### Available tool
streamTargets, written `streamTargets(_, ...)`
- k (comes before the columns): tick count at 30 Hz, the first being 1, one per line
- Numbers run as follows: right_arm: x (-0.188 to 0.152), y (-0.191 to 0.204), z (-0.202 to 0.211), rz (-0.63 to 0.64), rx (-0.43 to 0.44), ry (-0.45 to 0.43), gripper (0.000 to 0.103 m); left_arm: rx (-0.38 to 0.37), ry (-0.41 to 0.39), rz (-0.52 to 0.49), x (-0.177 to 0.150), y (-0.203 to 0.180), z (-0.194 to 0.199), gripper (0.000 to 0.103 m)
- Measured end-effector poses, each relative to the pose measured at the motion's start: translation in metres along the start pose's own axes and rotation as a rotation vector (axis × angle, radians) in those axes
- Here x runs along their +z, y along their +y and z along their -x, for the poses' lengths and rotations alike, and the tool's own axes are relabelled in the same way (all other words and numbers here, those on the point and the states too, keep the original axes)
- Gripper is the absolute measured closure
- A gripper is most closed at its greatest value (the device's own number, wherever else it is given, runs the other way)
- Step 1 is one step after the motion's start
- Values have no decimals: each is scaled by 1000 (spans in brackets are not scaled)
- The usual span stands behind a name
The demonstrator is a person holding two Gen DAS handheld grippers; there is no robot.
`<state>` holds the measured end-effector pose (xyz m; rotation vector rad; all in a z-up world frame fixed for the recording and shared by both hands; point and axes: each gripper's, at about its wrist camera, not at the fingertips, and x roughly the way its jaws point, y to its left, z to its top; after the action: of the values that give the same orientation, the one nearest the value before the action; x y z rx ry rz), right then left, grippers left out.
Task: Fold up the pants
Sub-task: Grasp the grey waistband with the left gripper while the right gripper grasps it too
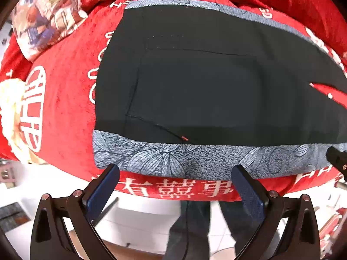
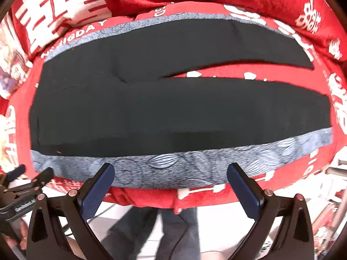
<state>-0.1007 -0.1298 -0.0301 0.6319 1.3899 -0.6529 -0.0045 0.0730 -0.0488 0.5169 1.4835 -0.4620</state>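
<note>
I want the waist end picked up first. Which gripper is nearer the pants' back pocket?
Left. The left gripper hangs open at the near grey side stripe, just below the back pocket. The right gripper is open farther along that stripe, toward the legs.

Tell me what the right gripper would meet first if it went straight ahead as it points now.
Most likely the grey leaf-patterned side stripe of the flat black pants, at their near edge. The open right gripper sits just short of it, though depth is unclear.

Black pants [image 2: 151, 112] with grey leaf-print side stripes [image 2: 173, 166]; red, white-lettered blanket [image 1: 65, 108].
</note>
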Motion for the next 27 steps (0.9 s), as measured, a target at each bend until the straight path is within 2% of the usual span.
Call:
streamTargets(2, -2, -8, -5, -47, 100, 5, 0, -71, -14, 44, -1, 13, -1, 0)
streamTargets(4, -7, -19, -13, -110, 253, 21, 0, -151, -31, 95, -4, 29, -4, 0)
streamTargets(6, -13, -25, -22, -146, 350, 38, 2, -229, -40, 131, -8, 46, -10, 0)
streamTargets(7, -17, -27, -27, -158, 392, 49, 4, -257, -39, 143, -10, 53, -14, 0)
streamTargets(9, -26, -28, -37, -176, 463, 73, 21, -300, -34, 157, -15, 65, -22, 0)
streamTargets(10, -32, -30, -45, -190, 509, 97, 24, -328, -30, 164, -18, 70, -26, 0)
streamTargets(13, -46, -27, -68, -232, 657, 175, 26, -405, -15, 201, -30, 80, -40, 0)
streamTargets(16, -62, -18, -95, -250, 765, 242, 26, -491, 9, 273, -41, 91, -60, 0)
streamTargets(18, -67, -14, -108, -262, 780, 254, 26, -548, 25, 330, -44, 100, -74, 0)
streamTargets(22, -66, -11, -131, -330, 823, 249, 26, -605, 6, 417, -37, 107, -85, 0)
streamTargets(25, -57, -15, -131, -385, 862, 209, 26, -646, -23, 432, -27, 108, -77, 0)
streamTargets(27, -49, -19, -121, -415, 918, 162, 26, -660, -33, 426, -21, 104, -72, 0)
